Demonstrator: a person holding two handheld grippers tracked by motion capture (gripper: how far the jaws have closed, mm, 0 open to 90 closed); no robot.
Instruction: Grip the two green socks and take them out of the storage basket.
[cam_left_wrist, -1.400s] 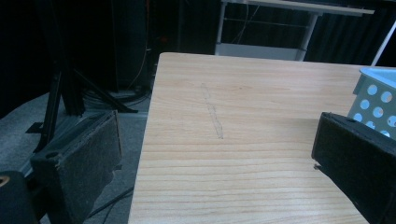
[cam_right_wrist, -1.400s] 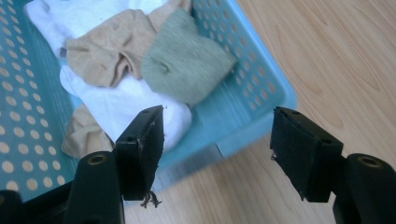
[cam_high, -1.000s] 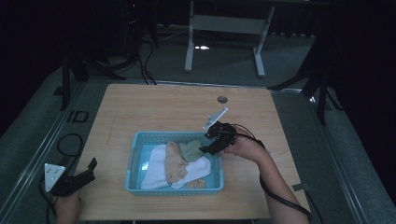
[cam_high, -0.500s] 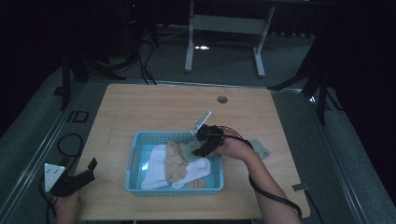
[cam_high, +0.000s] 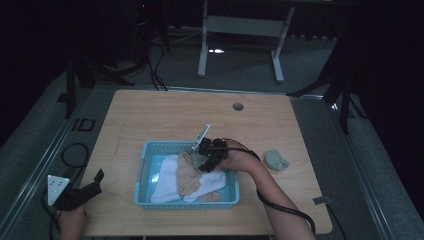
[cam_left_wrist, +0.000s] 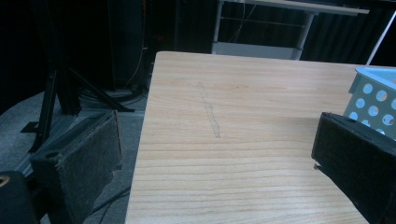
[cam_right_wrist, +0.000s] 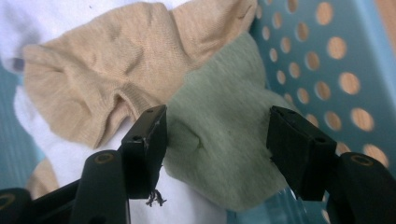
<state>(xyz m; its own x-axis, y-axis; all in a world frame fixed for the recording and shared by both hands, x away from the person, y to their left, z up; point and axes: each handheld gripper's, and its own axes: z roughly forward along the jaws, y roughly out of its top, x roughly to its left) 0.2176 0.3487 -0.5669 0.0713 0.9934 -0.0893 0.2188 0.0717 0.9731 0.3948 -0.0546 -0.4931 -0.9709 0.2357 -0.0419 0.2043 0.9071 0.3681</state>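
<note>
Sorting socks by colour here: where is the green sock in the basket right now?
The green sock lies against the blue basket's right wall, beside the tan sock, between the right gripper's open jaws.

Left gripper (cam_left_wrist: 219, 172) jaws spread wide, bare wooden table (cam_left_wrist: 243, 107), blue perforated basket (cam_left_wrist: 373, 100) corner at right

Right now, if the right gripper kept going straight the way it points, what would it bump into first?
Most likely the green sock in the blue basket: the right gripper points at it with open fingers on either side, though the remaining gap is hard to judge.
</note>
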